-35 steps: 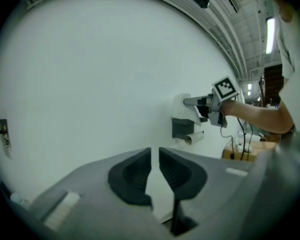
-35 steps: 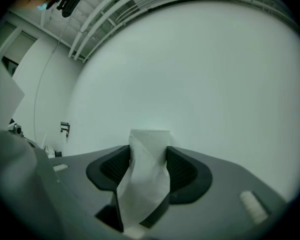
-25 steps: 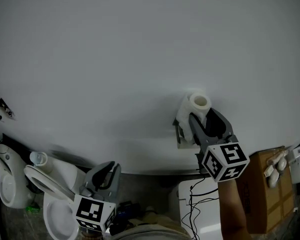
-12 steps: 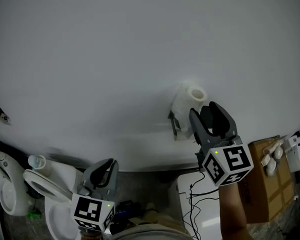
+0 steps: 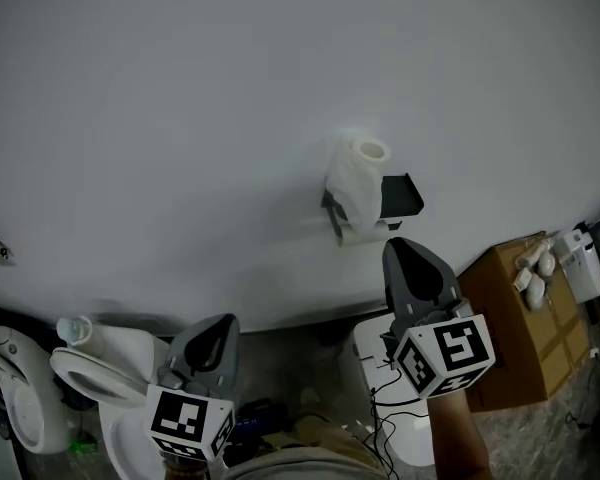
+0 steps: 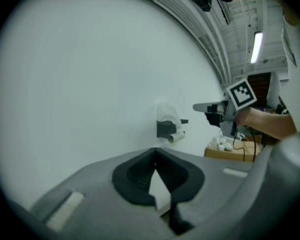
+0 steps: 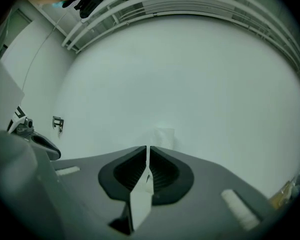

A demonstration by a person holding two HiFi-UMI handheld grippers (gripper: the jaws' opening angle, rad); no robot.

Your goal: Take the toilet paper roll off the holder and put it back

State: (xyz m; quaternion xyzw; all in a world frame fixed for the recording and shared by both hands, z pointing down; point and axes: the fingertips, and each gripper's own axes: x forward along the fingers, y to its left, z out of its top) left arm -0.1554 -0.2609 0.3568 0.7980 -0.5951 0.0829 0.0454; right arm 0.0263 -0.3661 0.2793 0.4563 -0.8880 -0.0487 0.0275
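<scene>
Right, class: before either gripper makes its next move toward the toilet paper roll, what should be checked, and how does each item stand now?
1. Toilet paper roll at its holder: ok.
2. Right gripper clear of the roll: ok, it is below it and apart from it.
3. Right fingers open for a grasp: not ok. They have just been closing, with nothing between them.
4. Left gripper empty: ok, its fingers are together on nothing.
5. Roll seated squarely on the holder, not just resting: cannot tell.
</scene>
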